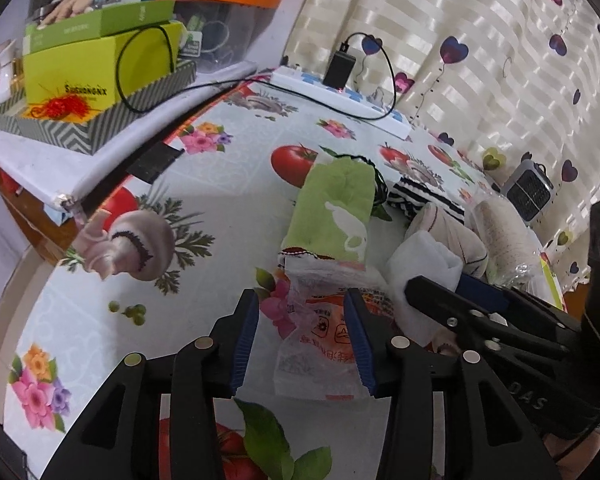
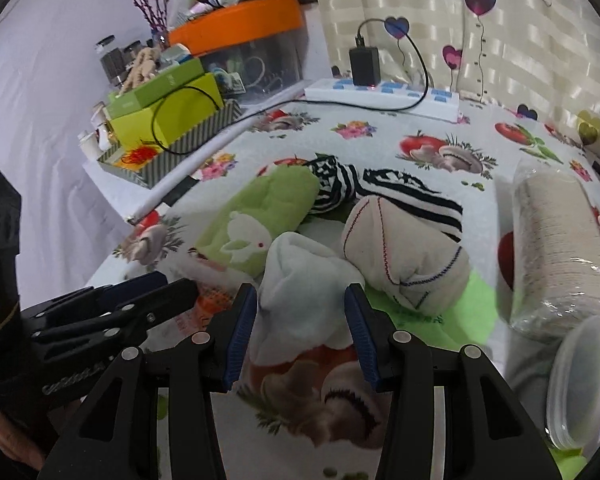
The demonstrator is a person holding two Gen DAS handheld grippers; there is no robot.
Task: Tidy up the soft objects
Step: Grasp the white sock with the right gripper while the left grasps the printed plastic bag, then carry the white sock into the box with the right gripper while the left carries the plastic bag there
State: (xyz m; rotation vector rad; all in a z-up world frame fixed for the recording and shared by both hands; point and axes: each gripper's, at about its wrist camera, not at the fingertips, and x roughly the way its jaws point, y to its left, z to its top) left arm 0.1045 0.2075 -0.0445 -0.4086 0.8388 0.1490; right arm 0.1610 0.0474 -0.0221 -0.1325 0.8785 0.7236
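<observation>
Glossy printed tablecloth; soft knitted cloth socks; crinkly thin plastic bag; matt black plastic fingers.

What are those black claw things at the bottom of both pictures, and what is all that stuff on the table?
Those claws are grabbers. A person holds one in each hand, and each has a little camera that looks out along its two fingers. One picture comes from the left grabber, the other from the right grabber. Both are open and hold nothing.

On the table, covered with a cloth of flowers and tomatoes, lies a pile of soft things: a green sock with a white rabbit, a striped sock, a beige sock and a white sock. The white sock sits between the right grabber's fingers. A crinkly plastic bag lies between the left grabber's fingers. A white power strip lies at the back.
</observation>
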